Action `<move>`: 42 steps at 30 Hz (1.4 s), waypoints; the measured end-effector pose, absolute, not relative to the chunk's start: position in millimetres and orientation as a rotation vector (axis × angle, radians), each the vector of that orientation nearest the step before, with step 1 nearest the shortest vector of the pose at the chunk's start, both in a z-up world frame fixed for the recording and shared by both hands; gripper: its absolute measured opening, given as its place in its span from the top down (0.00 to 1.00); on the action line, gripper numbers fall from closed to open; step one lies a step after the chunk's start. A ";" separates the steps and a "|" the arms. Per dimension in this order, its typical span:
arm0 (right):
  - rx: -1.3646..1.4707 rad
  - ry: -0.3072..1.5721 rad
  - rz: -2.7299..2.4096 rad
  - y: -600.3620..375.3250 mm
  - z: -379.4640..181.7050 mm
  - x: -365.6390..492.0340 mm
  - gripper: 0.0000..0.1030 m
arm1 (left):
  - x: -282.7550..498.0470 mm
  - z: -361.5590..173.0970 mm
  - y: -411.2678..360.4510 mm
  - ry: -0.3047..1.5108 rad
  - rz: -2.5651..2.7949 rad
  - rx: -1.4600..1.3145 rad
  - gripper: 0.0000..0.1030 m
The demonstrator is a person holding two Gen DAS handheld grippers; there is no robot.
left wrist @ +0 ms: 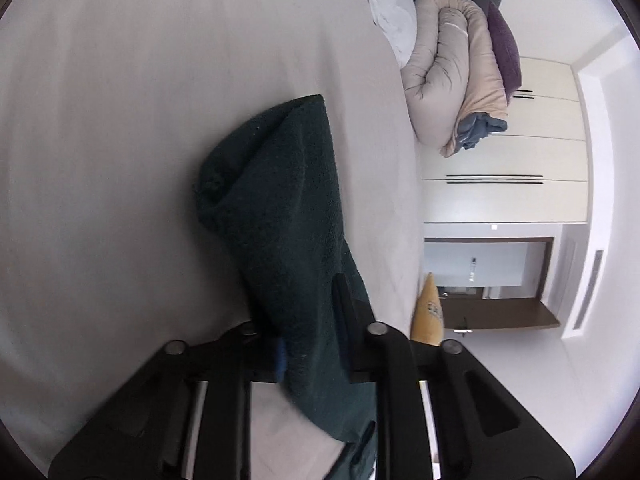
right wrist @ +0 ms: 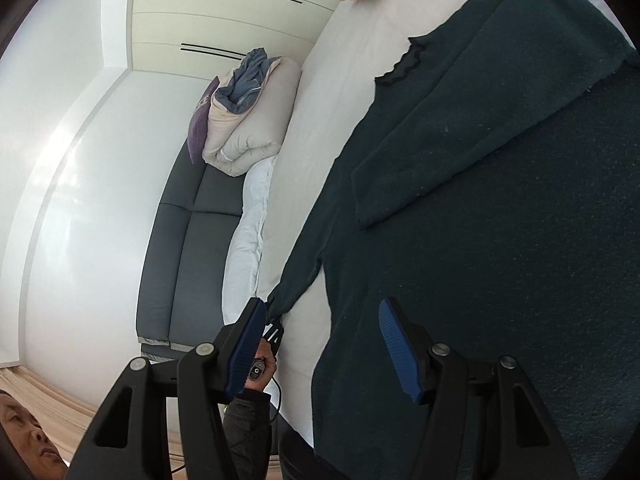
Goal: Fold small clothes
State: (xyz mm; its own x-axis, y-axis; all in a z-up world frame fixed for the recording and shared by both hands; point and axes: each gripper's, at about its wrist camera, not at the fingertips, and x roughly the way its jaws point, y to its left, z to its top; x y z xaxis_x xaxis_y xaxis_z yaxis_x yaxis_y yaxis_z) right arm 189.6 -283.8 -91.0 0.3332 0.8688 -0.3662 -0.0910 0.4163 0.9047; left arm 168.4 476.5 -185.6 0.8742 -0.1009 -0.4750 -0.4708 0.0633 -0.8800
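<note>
Our left gripper (left wrist: 312,320) pinches the sleeve (left wrist: 276,200), running toward 11 o'clock; our right gripper (right wrist: 324,344) (spread, empty) hovers beside the sweater (right wrist: 500,240).

Left tongs (left wrist: 308,344) clamped tight, right tongs (right wrist: 324,344) spread apart, empty

A sweater (right wrist: 500,208) lies on the bed (right wrist: 320,128), duvet (right wrist: 248,120) beyond.
</note>
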 end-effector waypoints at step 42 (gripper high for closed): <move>0.817 1.351 0.848 -128.4 -141.8 361.2 0.44 | 273.2 -96.6 64.3 0.618 0.047 0.192 0.91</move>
